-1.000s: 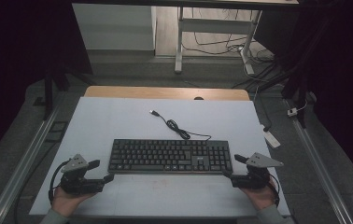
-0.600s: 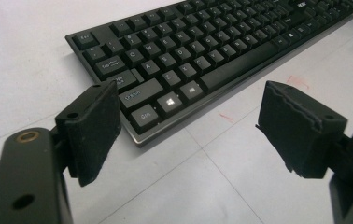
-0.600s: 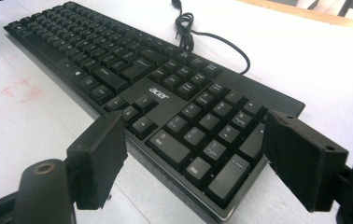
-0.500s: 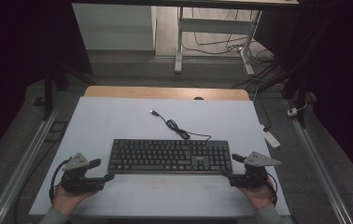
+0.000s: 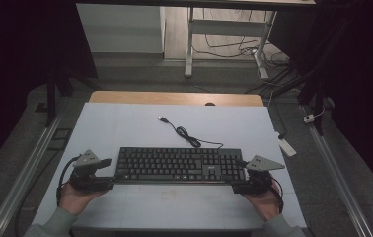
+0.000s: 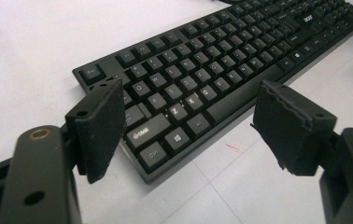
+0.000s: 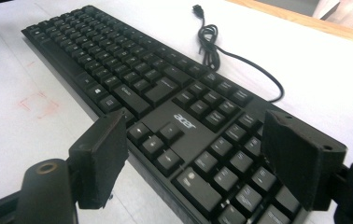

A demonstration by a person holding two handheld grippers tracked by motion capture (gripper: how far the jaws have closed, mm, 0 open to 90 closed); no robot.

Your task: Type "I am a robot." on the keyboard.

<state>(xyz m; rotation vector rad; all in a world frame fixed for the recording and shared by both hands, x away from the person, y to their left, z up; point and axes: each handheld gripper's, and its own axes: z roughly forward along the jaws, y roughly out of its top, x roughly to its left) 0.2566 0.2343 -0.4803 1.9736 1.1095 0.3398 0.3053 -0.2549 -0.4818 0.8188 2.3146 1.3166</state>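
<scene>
A black keyboard (image 5: 179, 165) lies flat on the white table top (image 5: 125, 128), its cable (image 5: 187, 136) curling away toward the back. My left gripper (image 5: 106, 173) sits at the keyboard's left end. In the left gripper view, its jaws (image 6: 193, 121) straddle the near left corner of the keyboard (image 6: 221, 60); they have just been closing a little, and the pads stand clear of it. My right gripper (image 5: 239, 177) is at the right end. Its wide-apart jaws (image 7: 200, 158) have the number-pad end of the keyboard (image 7: 132, 70) between them, without pressing on it.
The cable's plug (image 5: 162, 119) lies loose near the table's middle back. A wooden strip (image 5: 174, 98) edges the far side. Metal rails (image 5: 21, 168) run along both sides. A small white box (image 5: 287, 146) lies off the right edge. Faint red marks (image 7: 37, 103) show before the keyboard.
Both grippers have slid inward and slightly away from the person, so their jaws now reach around the keyboard's two ends. The keyboard has not moved.
</scene>
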